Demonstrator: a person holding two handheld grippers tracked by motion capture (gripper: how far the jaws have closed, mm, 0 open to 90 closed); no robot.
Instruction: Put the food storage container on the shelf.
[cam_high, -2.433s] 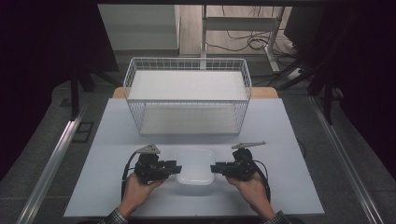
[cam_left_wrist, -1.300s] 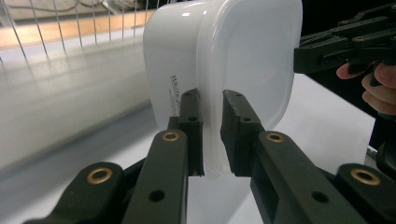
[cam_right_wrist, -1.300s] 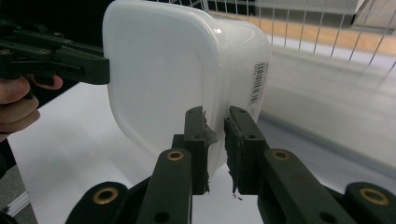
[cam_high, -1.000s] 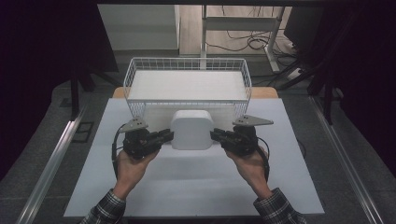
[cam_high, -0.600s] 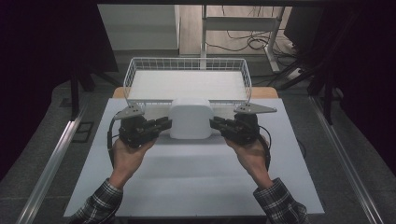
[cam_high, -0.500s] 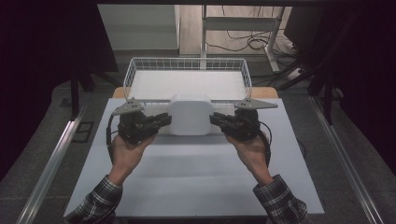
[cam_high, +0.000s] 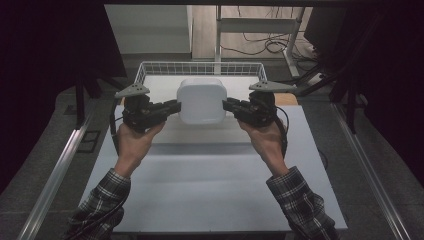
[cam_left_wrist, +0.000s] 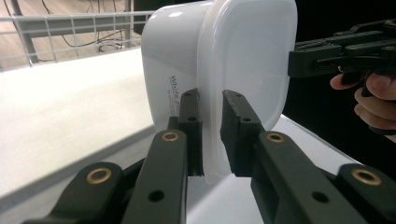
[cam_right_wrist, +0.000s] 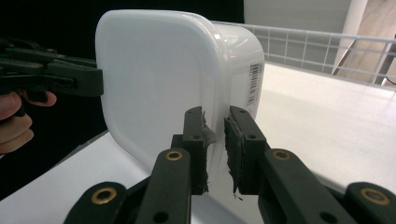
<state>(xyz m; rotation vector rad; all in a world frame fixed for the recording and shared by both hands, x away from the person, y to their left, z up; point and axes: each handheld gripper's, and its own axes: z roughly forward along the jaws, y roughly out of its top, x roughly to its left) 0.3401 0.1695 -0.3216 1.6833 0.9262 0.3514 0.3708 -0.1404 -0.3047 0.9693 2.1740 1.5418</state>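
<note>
Gripping the lidded white plastic tub (cam_high: 201, 100) by opposite rim edges, left gripper (cam_high: 172, 106) and right gripper (cam_high: 229, 105) fingers hold it aloft just short of the white wire basket (cam_high: 200, 66); lowering inside remains.

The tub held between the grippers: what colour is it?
White tub, seen best in the right gripper view.

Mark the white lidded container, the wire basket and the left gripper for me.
white lidded container (cam_high: 201, 101), high view, middle of its lid.
wire basket (cam_high: 200, 67), high view, far wall's mesh.
left gripper (cam_left_wrist: 211, 135), left gripper view, between its fingertips at the container's rim.
</note>
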